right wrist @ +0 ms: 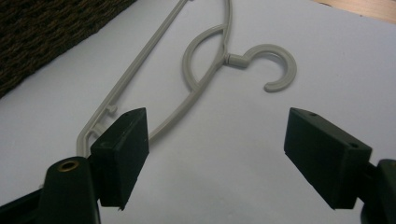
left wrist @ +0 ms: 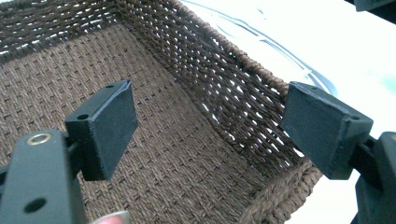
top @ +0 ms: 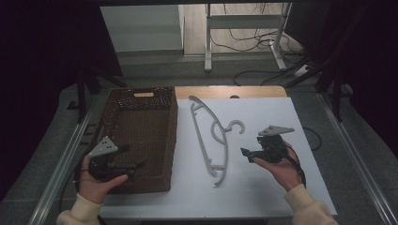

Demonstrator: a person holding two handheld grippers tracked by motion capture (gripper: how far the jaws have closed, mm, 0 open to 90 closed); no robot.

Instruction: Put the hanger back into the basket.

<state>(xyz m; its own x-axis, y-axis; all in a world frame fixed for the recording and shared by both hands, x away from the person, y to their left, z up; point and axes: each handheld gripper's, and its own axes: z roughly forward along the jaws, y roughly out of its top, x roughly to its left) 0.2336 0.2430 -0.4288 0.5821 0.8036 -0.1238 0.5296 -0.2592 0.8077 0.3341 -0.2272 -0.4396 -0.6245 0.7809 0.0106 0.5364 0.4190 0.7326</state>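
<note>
A grey plastic hanger (top: 206, 136) lies flat on the white tabletop (top: 263, 187), its hook (top: 237, 125) pointing right. To its left stands a brown wicker basket (top: 172, 136) with nothing in it. My left gripper (top: 133, 157) hovers over the basket's near left corner, open, with nothing between its jaws. In the left gripper view, the left gripper (left wrist: 215, 126) looks down at the basket's woven wall (left wrist: 224, 93). My right gripper (top: 248, 147) sits right of the hanger, open and pointing at it. In the right gripper view, the hanger (right wrist: 201, 84) lies just beyond the open right gripper (right wrist: 217, 158).
A strip of wooden table edge (top: 230, 91) shows behind the white surface. Metal rails (top: 65, 154) run along both sides of the table. Beyond the table are desk legs (top: 207, 42) and loose cables (top: 263, 42) on the floor.
</note>
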